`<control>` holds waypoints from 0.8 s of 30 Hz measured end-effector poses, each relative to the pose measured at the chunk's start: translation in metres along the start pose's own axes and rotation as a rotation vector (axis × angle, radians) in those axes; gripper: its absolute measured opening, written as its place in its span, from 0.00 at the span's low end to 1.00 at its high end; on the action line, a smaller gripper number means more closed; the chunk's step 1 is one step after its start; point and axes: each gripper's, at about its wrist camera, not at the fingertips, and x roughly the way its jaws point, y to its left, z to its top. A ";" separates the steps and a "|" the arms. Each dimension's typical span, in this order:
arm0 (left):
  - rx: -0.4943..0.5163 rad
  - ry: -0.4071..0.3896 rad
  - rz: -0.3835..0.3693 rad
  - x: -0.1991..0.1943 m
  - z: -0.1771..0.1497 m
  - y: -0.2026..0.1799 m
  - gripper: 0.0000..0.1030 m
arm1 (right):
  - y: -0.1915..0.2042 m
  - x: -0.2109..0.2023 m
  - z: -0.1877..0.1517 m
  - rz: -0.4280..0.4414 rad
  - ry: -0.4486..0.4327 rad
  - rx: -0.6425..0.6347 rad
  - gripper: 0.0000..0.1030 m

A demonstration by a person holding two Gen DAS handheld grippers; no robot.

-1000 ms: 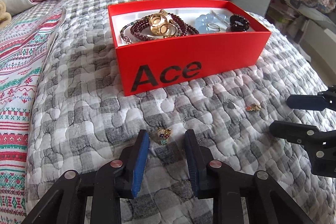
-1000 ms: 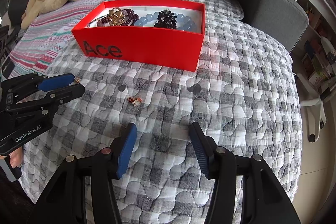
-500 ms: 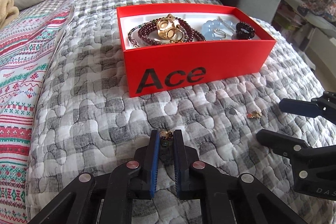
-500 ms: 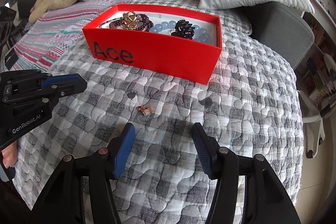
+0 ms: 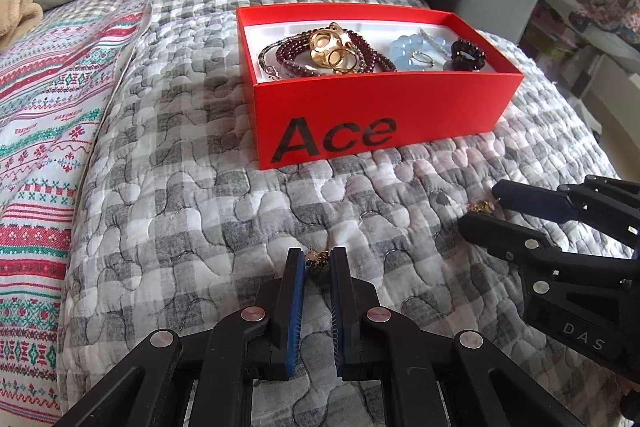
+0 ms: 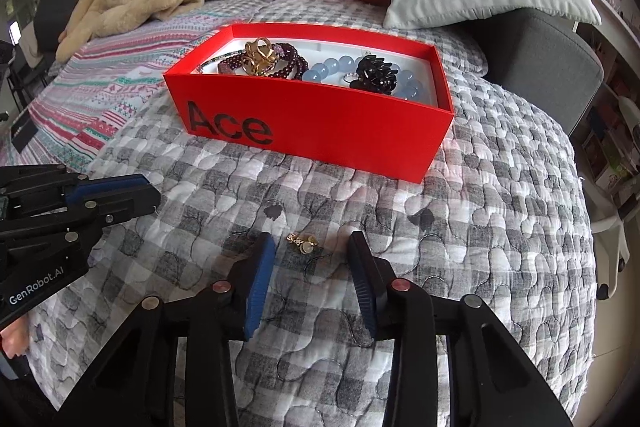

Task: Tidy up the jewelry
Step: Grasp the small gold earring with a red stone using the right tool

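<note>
The grey checked quilt [image 5: 192, 155] carries a red box [image 5: 380, 115] marked "Ace", which holds dark red bead bracelets [image 5: 296, 53], gold pieces [image 5: 332, 47], pale blue beads [image 5: 408, 49] and a black hair claw [image 6: 374, 73]. Nearer than the box, the left gripper [image 5: 317, 261] sits low over the quilt, its blue-padded jaws pinching a small gold trinket [image 5: 316, 260]. The right gripper [image 6: 310, 247] hovers spread wide, straddling a gold earring [image 6: 302, 242] lying on the quilt between its fingers, untouched. Nothing blocks the way to the box.
</note>
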 end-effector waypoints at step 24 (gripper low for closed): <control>-0.078 -0.035 -0.045 -0.016 0.021 0.007 0.06 | -0.014 -0.017 0.010 0.080 0.012 0.084 0.10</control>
